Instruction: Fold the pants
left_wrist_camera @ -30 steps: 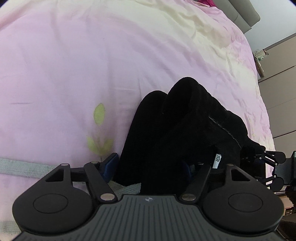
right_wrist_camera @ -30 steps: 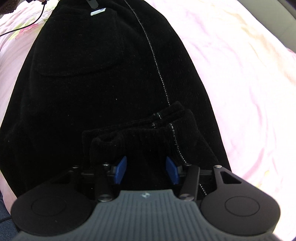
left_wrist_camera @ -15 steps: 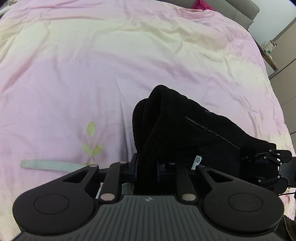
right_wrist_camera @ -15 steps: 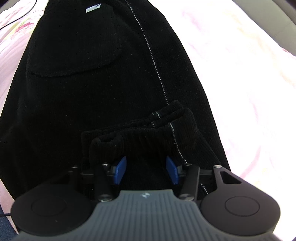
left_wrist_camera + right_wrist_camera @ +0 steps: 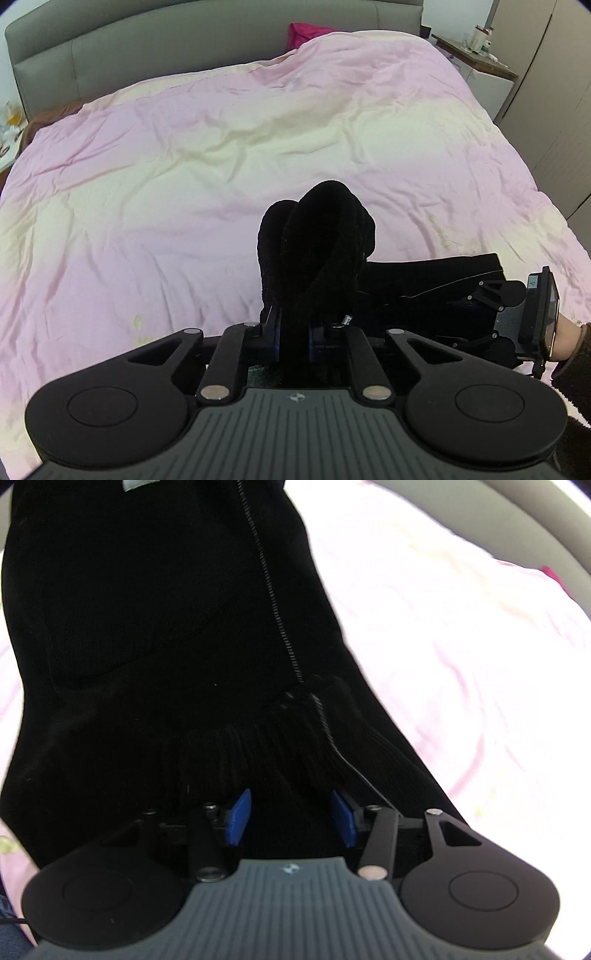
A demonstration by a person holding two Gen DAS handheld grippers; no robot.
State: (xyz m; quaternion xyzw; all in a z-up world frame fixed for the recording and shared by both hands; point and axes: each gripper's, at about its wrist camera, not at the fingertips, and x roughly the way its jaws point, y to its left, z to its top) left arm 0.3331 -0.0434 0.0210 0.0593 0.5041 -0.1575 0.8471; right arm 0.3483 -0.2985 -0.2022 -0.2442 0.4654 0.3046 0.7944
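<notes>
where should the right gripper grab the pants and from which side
Probably the bunched ribbed hem of the pants, just ahead of the right gripper. Come straight forward along the pink duvet: the hem is a thick doubled edge facing the open jaws. The left gripper already pinches the other end.

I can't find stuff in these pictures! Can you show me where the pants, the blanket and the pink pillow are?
pants [image 5: 325, 236]: left wrist view, on the bunched black fabric sticking up.
blanket [image 5: 184, 166]: left wrist view, on the bare pink middle.
pink pillow [image 5: 301, 31]: left wrist view, on the corner peeking out by the headboard.
</notes>
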